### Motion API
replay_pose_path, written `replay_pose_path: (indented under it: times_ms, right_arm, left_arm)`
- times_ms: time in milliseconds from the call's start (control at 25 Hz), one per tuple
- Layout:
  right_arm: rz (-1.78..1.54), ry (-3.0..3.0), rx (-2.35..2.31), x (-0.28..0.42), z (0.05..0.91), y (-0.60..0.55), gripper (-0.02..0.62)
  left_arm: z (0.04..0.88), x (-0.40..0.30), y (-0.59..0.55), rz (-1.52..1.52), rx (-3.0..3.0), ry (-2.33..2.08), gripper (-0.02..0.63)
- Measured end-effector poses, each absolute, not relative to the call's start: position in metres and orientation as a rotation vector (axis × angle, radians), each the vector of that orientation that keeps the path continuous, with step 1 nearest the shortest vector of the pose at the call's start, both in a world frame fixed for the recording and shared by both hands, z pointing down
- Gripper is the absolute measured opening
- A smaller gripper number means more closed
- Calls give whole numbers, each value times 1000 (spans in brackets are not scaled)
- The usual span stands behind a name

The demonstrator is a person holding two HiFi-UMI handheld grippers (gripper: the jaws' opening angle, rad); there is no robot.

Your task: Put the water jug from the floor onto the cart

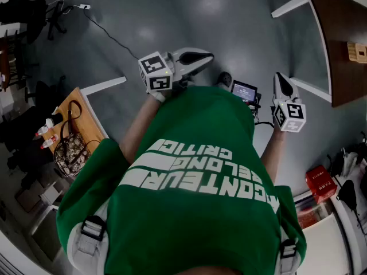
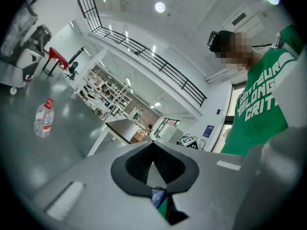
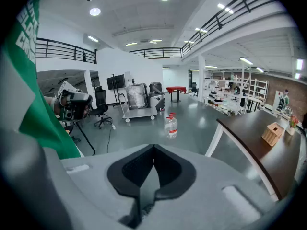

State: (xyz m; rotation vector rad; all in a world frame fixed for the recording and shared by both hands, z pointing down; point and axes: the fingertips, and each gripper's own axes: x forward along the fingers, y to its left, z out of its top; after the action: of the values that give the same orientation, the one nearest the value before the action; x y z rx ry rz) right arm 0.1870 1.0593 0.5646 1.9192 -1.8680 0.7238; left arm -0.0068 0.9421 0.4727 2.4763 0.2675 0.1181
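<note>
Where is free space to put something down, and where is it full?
Bare: most of the dark table around a wooden box, and the grey floor between the water jug and the cart. Crowded: the cart's deck, loaded with bulky things, and the small wooden table with bottles and cables.

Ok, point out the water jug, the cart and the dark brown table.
water jug (image 3: pixel 171 127), right gripper view, on its clear body.
cart (image 3: pixel 136 113), right gripper view, on its deck's front edge.
dark brown table (image 3: pixel 244 131), right gripper view, on bare tabletop.
</note>
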Motion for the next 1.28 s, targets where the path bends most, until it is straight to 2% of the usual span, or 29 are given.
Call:
replay_pose_path:
  times_ms: [720, 1280]
  right_arm:
    - [709, -1929, 1835, 182, 568, 1043, -6]
    - [667, -2059, 1636, 193, 579, 1039, -6]
  left_arm:
    - [477, -11, 918, 147, 2565, 82, 9]
    - [498, 39, 945, 234, 2591, -28, 9]
